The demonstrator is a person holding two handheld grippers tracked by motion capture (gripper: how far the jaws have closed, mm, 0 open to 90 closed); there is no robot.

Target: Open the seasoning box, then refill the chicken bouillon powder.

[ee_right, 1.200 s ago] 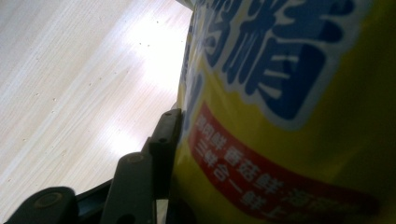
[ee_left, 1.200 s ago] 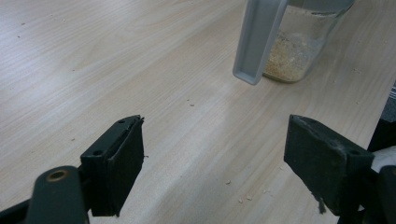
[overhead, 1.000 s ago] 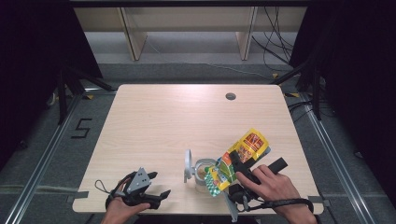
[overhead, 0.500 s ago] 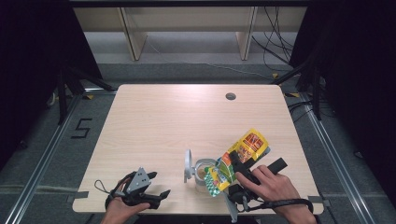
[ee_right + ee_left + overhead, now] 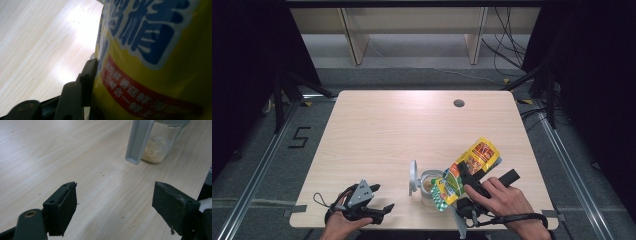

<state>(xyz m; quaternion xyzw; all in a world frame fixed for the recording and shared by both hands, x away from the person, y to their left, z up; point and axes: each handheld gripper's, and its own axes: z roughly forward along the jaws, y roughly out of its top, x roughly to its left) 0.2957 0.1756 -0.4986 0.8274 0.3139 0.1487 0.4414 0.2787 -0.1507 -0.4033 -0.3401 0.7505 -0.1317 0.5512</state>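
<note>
Bag (image 5: 472, 165) is clamped in the right gripper (image 5: 469, 182), tilted, its green-printed end dipping over the jar (image 5: 430, 186) mouth, its yellow end up and away from the hand. In the right gripper view one black jaw presses flat against the bag's yellow side (image 5: 155, 62); the other jaw is hidden behind the bag.

Jar sits just left of the right gripper, on the table (image 5: 402, 130) near the front edge. Clear glass, a shallow layer of pale crumbs at the bottom (image 5: 153, 150). Its grey lid (image 5: 413, 176) stands open on the jar's left side, hinged upright.

Left gripper (image 5: 379, 210) rests on the table at the front edge, well left of the jar, jaws spread wide with bare tabletop between them. It points toward the jar: in the left gripper view the jar and lid tab (image 5: 138, 140) are ahead, up and to the right of the jaws. A few crumbs lie scattered on the wood between jaws and jar.
</note>
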